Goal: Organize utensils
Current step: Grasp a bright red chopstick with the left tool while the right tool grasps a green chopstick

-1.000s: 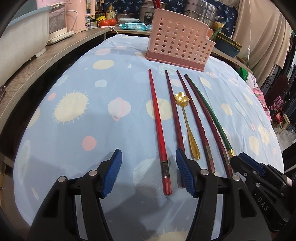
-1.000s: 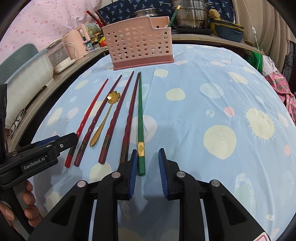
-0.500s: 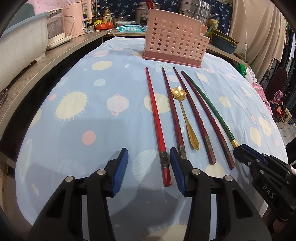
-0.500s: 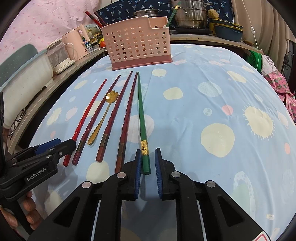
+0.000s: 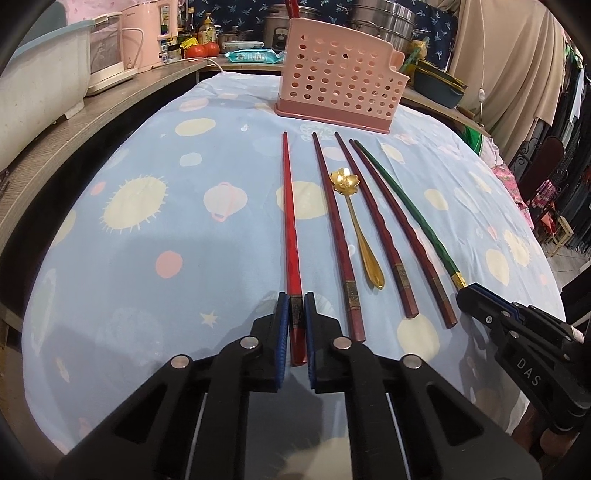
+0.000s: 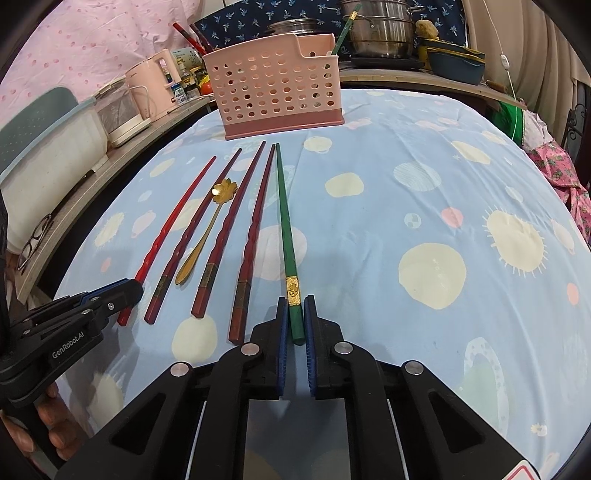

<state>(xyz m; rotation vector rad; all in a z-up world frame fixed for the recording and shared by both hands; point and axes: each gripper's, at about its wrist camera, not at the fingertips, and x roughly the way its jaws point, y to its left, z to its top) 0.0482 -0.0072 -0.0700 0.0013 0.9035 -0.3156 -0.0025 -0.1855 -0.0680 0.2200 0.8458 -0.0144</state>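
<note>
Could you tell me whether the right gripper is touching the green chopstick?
Touching: the right wrist view shows the right gripper pinching the green chopstick near its end.

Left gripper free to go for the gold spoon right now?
Probably not: the left gripper is closing on the bright red chopstick. The gold spoon lies uncovered, a dark red chopstick between.

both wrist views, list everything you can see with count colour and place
utensil basket: 1, pink, far end of the cloth
bright red chopstick: 1, leftmost of the row
dark red chopsticks: 3, middle of the row
spoon: 1, gold, among the dark red ones
green chopstick: 1, rightmost
tablecloth: 1, light blue, patterned
kettle: 1, pink, side counter
steel pots: behind the basket
left tool: closing on the bright red chopstick
right tool: shut on the green chopstick
</note>
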